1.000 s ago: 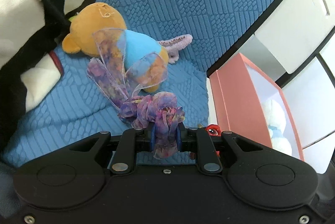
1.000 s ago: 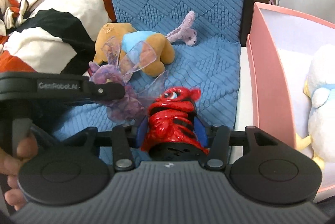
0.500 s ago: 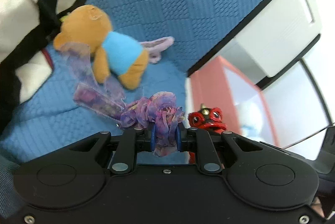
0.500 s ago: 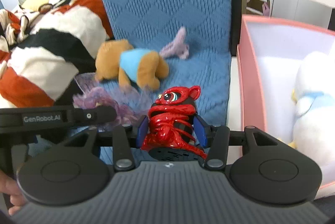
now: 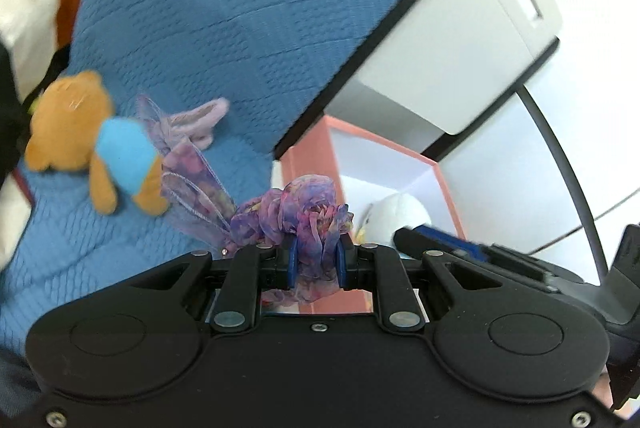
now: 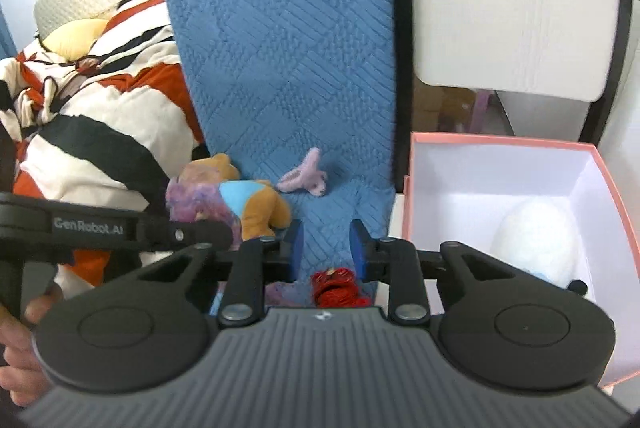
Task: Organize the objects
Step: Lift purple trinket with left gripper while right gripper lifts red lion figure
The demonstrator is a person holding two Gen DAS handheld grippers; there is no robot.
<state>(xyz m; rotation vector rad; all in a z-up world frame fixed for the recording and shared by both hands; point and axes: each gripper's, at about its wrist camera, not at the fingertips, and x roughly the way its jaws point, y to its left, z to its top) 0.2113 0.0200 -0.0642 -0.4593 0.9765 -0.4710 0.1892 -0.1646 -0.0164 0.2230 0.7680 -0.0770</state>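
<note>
- The left gripper [image 5: 313,260] has its 2 pads pressed together on the bunched end of a purple ribbon [image 5: 304,204]. The ribbon's loose sheer tails hang back toward the brown bear [image 5: 100,148] at the left edge of the blue seat [image 6: 280,68].
- The right gripper [image 6: 326,248] has just been closing its jaws, yet a gap remains and only seat fabric shows between the pads. The red toy [image 6: 338,284] sits low beneath them, gripped by nothing; I cannot tell whether it is resting or falling.
- The pink box [image 6: 500,142] stands just off the seat's right edge, holding 1 white plush [image 6: 536,240]. A small lilac plush [image 6: 304,176] lies at the seat's back edge.
- Risk 1: the right gripper reaches the box with nothing in it, because the toy is out of the pinch.
- Risk 2: the loose toy may roll off the right edge into the slot beside the box.
- Risk 3: the trailing tails may snag the bear or the box rim and pull the thin ribbon free.
- Risk 4: the 2 grippers are near each other and could knock together.
</note>
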